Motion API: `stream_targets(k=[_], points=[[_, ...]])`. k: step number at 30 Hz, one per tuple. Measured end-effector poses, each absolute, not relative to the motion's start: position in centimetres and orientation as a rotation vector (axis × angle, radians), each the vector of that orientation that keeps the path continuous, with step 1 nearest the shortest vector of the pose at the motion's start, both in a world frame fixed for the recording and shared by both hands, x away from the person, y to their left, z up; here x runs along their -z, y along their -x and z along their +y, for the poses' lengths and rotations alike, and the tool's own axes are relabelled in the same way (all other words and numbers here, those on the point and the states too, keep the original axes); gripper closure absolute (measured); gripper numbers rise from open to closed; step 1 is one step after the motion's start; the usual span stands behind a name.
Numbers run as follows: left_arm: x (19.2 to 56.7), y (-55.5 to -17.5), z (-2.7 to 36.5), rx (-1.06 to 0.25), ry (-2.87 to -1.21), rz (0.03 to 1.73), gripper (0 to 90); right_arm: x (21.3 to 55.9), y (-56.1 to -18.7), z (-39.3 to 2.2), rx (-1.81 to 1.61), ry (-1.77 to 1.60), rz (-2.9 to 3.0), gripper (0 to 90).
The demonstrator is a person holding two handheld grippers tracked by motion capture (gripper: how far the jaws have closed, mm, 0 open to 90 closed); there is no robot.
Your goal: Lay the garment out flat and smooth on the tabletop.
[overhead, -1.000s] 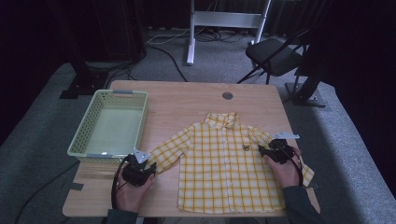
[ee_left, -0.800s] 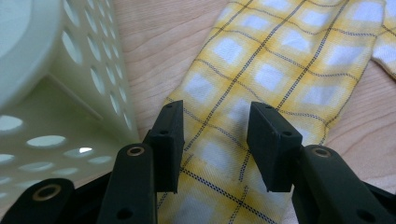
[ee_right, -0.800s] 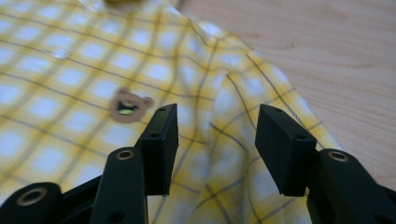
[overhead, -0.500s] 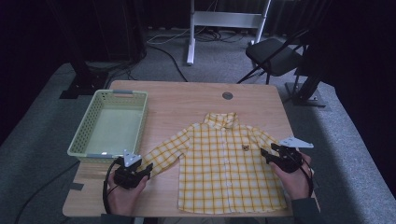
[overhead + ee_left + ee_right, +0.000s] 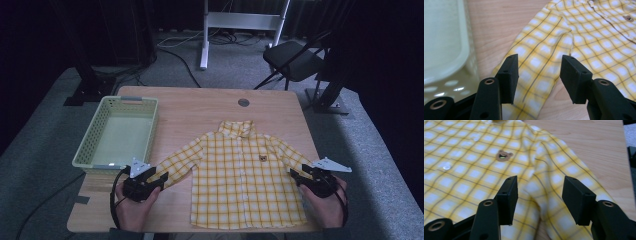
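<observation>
— Where the table [image 5: 200, 107] shows bare wood, what lies on it?

— A yellow checked shirt [image 5: 245, 180], spread flat, front up, collar toward the far edge, hem near the person's edge. Both sleeves angle out and down toward the near corners. It sits right of the middle of the table.

— And to its left?

— A pale green basket [image 5: 95, 135] with perforated walls, at the table's left side. The left sleeve [image 5: 541, 62] ends just beside its near right corner; whether they touch, I cannot tell.

— The left gripper [image 5: 159, 178]?

— Held in a hand [image 5: 134, 207] at the end of that sleeve. In the left gripper view its jaws stand spread, one on each side of the cuff end, the cloth passing between them. Nothing is pinched.

— The right gripper [image 5: 296, 175]?

— At the end of the right sleeve [image 5: 564, 175], in the other hand [image 5: 325, 205] near the table's right edge. In the right gripper view its jaws are likewise apart, over the sleeve, with rumpled cloth between them and not squeezed.

— Any marks on the shirt?

— A small brown bear patch [image 5: 504, 155] on the chest, and white buttons [image 5: 446, 167] down the front.

— Beyond the table?

— Grey carpet, a black folding chair [image 5: 292, 60] at the far right, a white stand [image 5: 245, 22], and cables on the floor.
</observation>
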State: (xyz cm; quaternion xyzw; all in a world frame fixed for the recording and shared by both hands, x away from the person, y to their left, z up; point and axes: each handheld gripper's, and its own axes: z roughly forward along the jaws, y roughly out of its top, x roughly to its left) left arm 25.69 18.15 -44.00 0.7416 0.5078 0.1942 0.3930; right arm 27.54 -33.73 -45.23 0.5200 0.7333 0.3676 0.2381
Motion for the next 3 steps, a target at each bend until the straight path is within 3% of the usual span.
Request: stream_targets(k=[3], points=[[43.79,-25.94,17.75,-0.481,-1.885,1.271,49.2,45.26,-27.38,-34.35,-1.010,-1.441,1.992,45.6]])
